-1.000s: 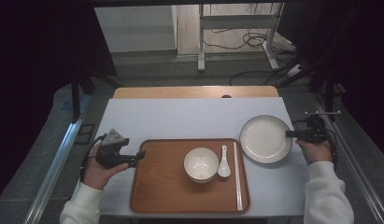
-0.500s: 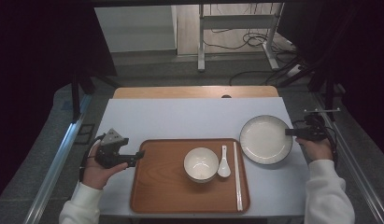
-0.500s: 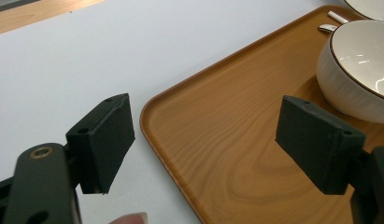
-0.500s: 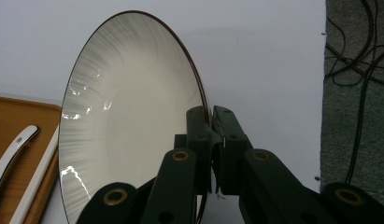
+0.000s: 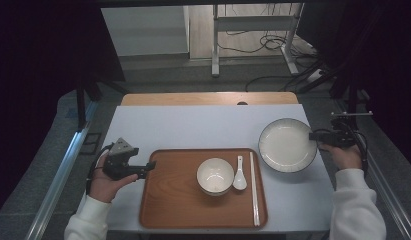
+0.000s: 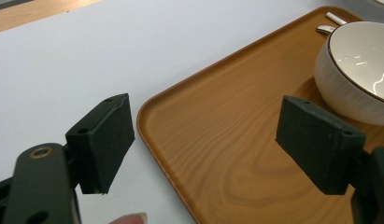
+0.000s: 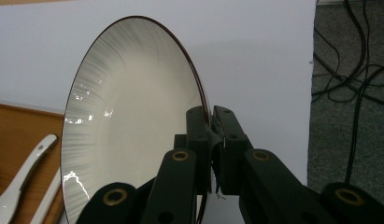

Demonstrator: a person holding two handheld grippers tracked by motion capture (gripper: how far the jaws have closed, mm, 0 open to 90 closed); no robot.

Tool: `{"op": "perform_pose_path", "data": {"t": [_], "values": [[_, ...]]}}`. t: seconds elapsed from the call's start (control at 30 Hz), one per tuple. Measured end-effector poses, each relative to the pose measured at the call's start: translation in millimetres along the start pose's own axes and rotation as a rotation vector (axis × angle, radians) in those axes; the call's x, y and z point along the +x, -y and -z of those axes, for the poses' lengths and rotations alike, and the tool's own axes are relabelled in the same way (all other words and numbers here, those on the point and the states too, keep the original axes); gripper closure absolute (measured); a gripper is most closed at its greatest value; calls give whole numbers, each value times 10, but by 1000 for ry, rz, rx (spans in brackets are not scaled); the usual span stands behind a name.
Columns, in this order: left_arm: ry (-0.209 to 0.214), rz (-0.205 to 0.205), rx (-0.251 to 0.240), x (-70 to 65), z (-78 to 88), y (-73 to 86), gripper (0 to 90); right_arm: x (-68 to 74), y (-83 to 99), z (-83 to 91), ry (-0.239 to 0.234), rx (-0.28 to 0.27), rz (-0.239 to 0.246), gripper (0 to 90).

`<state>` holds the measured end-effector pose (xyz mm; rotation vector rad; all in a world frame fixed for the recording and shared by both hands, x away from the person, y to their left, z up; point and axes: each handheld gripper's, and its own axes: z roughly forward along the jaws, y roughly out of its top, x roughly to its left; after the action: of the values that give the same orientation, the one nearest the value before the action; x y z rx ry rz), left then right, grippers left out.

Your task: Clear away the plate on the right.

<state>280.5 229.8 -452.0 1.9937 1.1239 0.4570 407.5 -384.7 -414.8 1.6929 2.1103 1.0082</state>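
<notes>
White plate point(image 5: 286, 145), dark rim, on table point(image 5: 193, 127) right of tray point(image 5: 173, 200); right gripper point(image 5: 317, 136) clamped on its right rim. Left gripper point(image 5: 145, 170) jaws apart astride tray's left edge. Far half of table bare.

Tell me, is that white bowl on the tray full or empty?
Empty: the high view shows the bowl with a bare, glossy inside, standing upright on the tray.

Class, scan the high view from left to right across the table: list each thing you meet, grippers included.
left gripper → tray → bowl → spoon → chopsticks → plate → right gripper
</notes>
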Motion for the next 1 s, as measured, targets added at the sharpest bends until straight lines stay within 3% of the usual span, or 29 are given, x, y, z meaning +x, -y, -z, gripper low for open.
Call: {"op": "perform_pose_path", "data": {"t": [0.23,0.37,0.73,1.0], "values": [[7,20,-11,-58,-20,-67,188,155,-143,135,-39,-42,33,871],[49,55,-20,-119,-64,-144,185,271,-208,140,-64,-55,54,871],[87,15,-12,-326,-238,-353,178,635,-353,21,-119,-61,126,870],[110,40,-18,-368,-333,-435,177,874,-395,-74,-157,-59,159,870]]}}
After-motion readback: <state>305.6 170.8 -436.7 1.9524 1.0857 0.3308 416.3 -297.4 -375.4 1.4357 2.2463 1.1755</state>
